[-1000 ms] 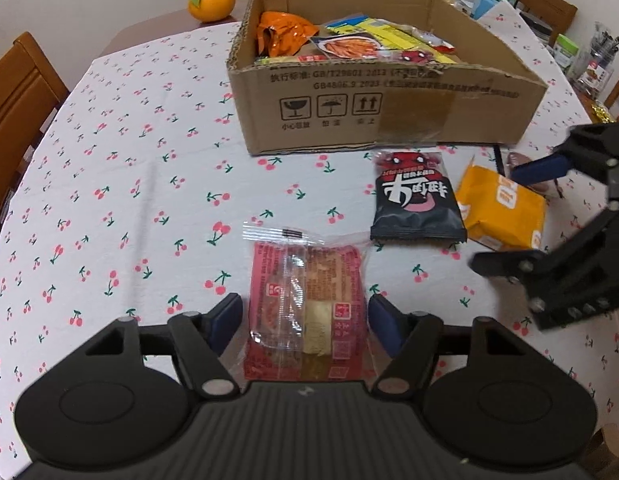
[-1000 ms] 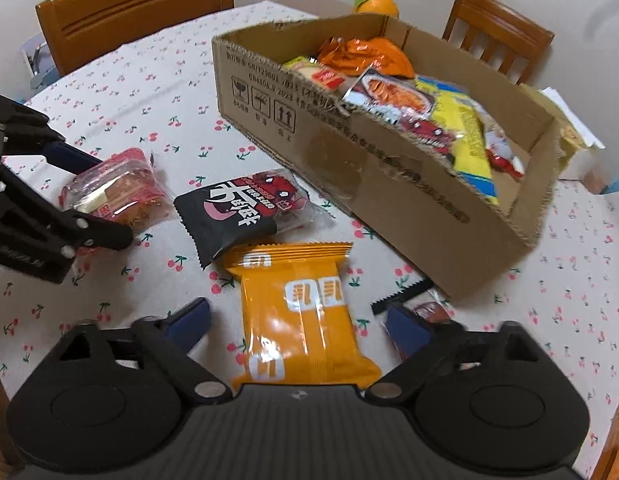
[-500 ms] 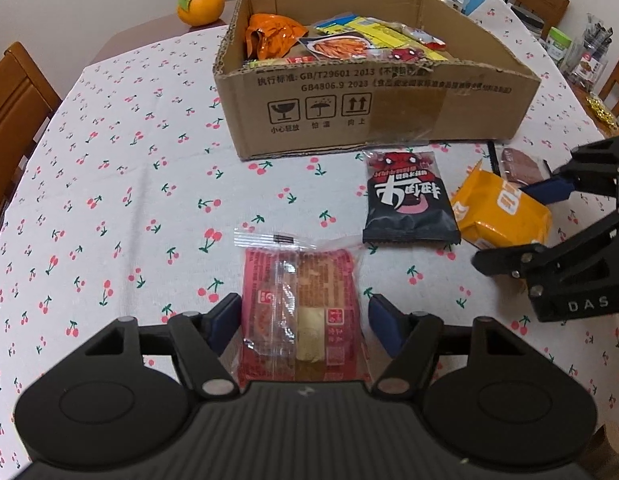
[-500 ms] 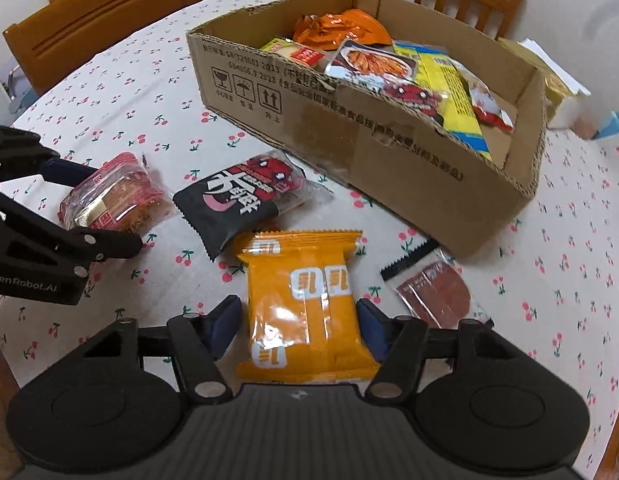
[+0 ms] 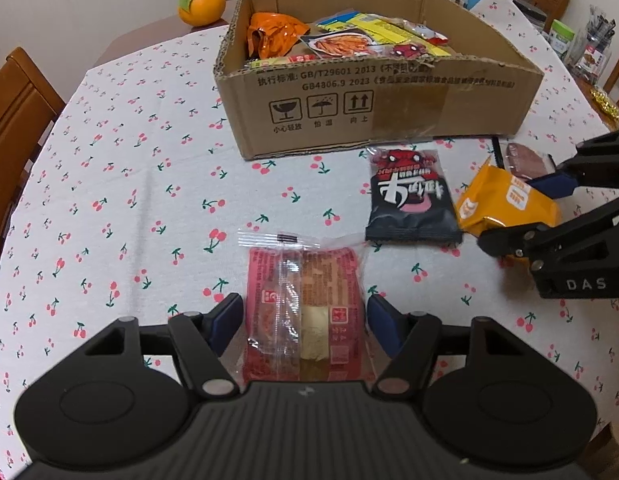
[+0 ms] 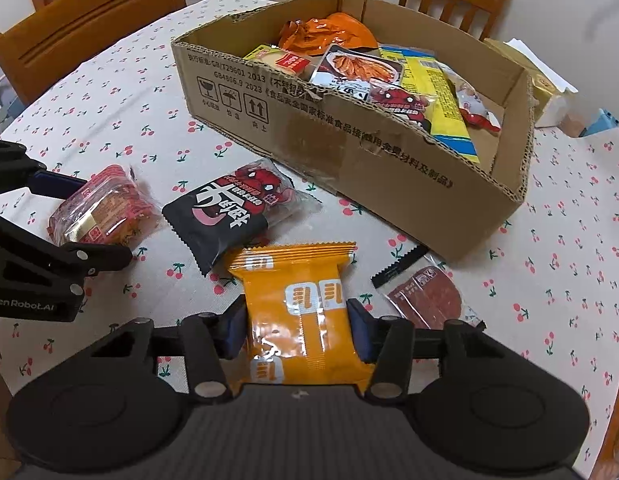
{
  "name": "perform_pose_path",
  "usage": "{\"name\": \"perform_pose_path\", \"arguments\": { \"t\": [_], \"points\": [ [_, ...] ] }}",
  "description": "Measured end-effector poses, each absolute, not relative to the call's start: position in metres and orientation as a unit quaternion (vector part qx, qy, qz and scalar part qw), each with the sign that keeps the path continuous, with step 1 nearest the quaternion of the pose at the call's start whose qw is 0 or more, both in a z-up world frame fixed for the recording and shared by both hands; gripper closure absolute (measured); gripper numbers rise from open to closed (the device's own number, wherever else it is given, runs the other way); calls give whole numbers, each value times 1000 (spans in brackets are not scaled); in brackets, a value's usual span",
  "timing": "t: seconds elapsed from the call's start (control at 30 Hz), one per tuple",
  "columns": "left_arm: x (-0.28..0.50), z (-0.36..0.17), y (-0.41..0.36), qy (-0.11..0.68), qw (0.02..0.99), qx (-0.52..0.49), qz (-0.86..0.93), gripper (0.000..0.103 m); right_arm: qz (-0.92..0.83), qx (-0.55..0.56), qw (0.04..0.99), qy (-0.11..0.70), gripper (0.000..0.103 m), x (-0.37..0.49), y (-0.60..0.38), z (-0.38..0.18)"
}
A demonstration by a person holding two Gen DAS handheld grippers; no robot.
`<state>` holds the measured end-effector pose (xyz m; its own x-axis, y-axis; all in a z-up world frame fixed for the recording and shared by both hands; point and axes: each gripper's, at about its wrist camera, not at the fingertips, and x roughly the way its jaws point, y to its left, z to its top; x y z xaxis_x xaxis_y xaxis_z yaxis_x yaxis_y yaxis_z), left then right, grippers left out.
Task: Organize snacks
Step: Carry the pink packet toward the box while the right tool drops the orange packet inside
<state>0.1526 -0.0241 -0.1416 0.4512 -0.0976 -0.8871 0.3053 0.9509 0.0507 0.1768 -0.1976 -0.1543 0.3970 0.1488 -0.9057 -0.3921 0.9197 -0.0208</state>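
Observation:
My left gripper (image 5: 305, 320) is shut on a red clear-wrapped snack pack (image 5: 305, 300), also in the right wrist view (image 6: 101, 212). My right gripper (image 6: 297, 328) is shut on an orange snack pack (image 6: 305, 316), lifted a little; it also shows in the left wrist view (image 5: 505, 204). A black snack bag (image 5: 409, 200) (image 6: 233, 212) lies on the table between them. A small brown jerky pack (image 6: 425, 296) lies to the right. The cardboard box (image 5: 389, 108) (image 6: 349, 140) holds several snacks.
An orange fruit (image 5: 201, 4) sits beyond the box. Wooden chairs (image 6: 89, 20) ring the cherry-print table (image 5: 129, 180). Papers and small packages (image 6: 549, 84) crowd the far right edge.
My right gripper has closed on the orange pack and raised it slightly. My left gripper has drawn in against the red pack and both views have shifted a little toward the box.

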Motion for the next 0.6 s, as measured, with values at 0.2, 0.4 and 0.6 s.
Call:
{"name": "perform_pose_path", "arguments": {
  "t": [0.2, 0.4, 0.6],
  "points": [
    [153, -140, -20, 513, 845, 88, -126, 47, 149, -106, 830, 526, 50, 176, -200, -150],
    [151, -133, -17, 515, 842, 91, -133, 47, 145, -95, 831, 528, 50, 174, -205, -141],
    [147, -113, -12, 510, 842, 100, -145, 47, 144, -85, 837, 521, 50, 171, -212, -122]
  ]
}}
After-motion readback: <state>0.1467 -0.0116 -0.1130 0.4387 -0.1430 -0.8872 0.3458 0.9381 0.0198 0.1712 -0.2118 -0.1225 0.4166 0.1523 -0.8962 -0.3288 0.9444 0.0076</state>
